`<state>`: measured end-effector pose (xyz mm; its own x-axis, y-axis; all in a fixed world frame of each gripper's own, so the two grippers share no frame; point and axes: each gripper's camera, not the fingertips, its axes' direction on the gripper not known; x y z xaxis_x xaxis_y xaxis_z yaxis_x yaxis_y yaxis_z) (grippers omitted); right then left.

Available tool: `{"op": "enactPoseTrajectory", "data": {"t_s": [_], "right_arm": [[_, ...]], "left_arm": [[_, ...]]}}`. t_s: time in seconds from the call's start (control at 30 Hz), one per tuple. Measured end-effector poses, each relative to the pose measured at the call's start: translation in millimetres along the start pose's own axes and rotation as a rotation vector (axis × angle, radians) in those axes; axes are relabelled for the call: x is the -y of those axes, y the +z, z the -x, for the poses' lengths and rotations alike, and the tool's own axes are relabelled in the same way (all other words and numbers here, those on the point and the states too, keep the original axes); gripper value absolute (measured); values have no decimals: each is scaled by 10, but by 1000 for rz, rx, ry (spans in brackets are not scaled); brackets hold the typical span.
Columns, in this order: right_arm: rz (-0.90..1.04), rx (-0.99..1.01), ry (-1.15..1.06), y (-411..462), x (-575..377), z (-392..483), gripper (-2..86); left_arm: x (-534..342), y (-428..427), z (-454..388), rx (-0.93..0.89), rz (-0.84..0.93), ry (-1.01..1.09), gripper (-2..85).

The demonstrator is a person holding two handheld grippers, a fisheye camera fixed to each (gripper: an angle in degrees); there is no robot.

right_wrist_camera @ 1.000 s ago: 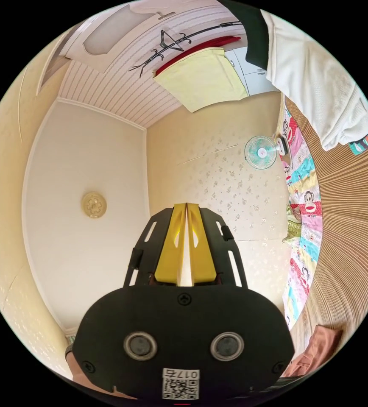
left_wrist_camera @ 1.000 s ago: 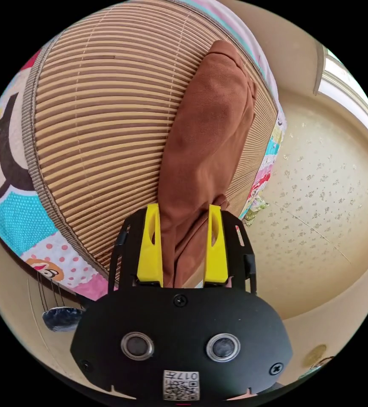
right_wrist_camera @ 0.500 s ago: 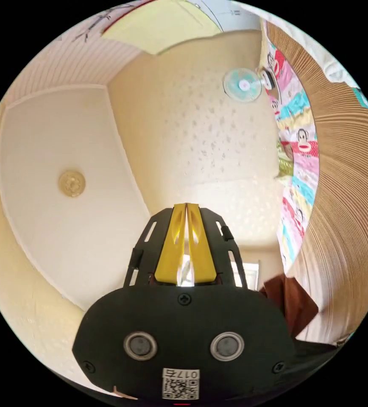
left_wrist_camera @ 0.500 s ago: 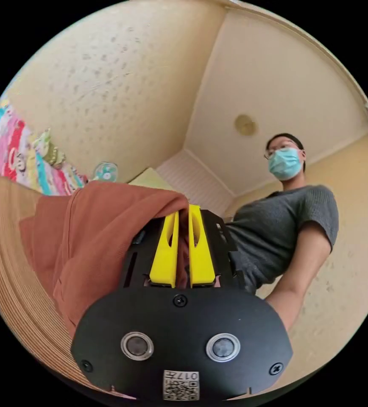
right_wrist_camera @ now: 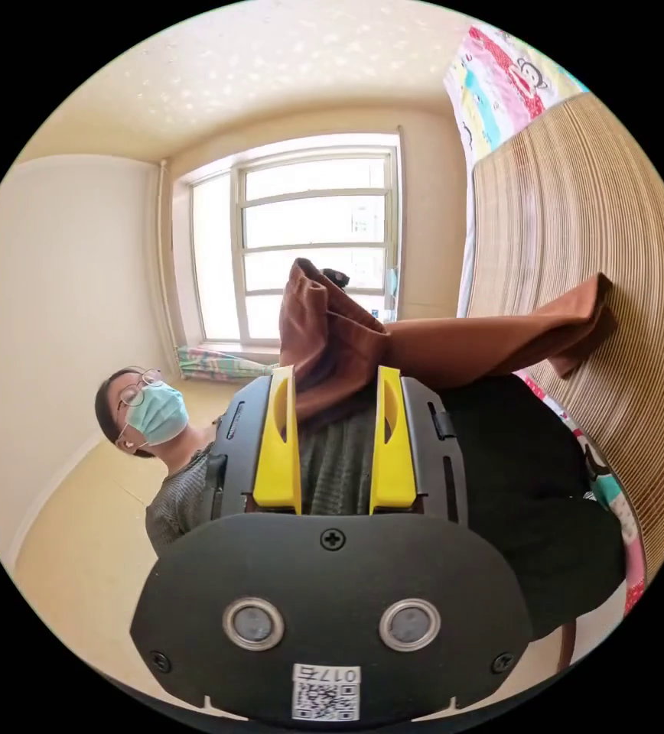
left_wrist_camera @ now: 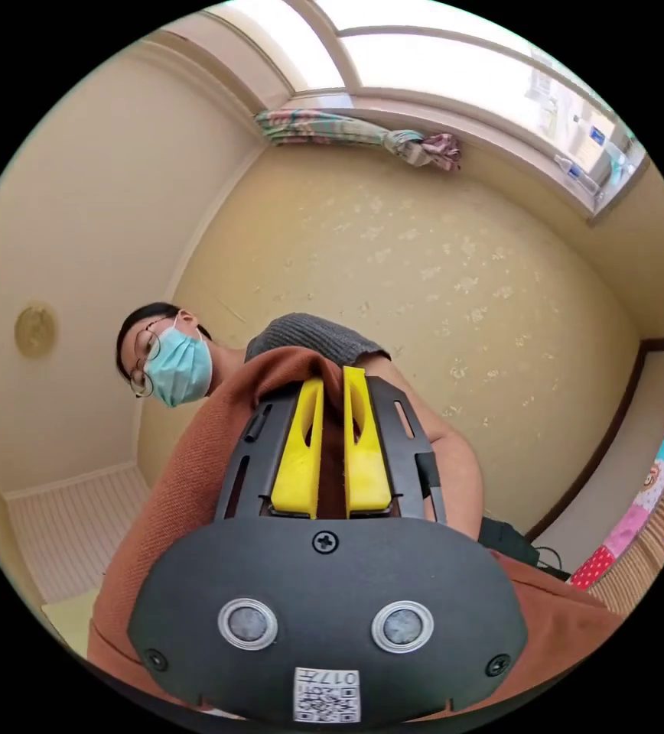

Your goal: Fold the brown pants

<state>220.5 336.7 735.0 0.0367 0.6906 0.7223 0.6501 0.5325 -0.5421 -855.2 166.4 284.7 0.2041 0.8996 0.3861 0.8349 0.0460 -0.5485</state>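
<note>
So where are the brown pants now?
The brown fabric pants are pinched in the left hand-held gripper; in the right gripper view they trail onto the slatted bamboo mat.

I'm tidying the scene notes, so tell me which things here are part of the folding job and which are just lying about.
Part of the job:
brown pants
left tongs, shut on the pants
right tongs, open at the pants
bamboo mat

Just lying about:
patterned quilt
bundled curtain

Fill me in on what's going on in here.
A person is folding brown pants with a tool in each hand. The left tool is shut on a fold of the cloth, lifting it. The right tool is open, with the pants between its jaws. One end of the pants rests on the slatted mat.
</note>
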Motion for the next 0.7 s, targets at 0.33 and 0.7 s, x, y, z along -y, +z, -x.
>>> {"op": "enactPoseTrajectory", "data": {"t_s": [0.33,0.7], "right_arm": [[241,186,-39,688,234,-336,90],[-8,730,-951,-428,-139,1053,30]], "left_arm": [[-816,1041,-29,-111,59,8,50],[-1998,1689,150,537,415,-914,58]]}}
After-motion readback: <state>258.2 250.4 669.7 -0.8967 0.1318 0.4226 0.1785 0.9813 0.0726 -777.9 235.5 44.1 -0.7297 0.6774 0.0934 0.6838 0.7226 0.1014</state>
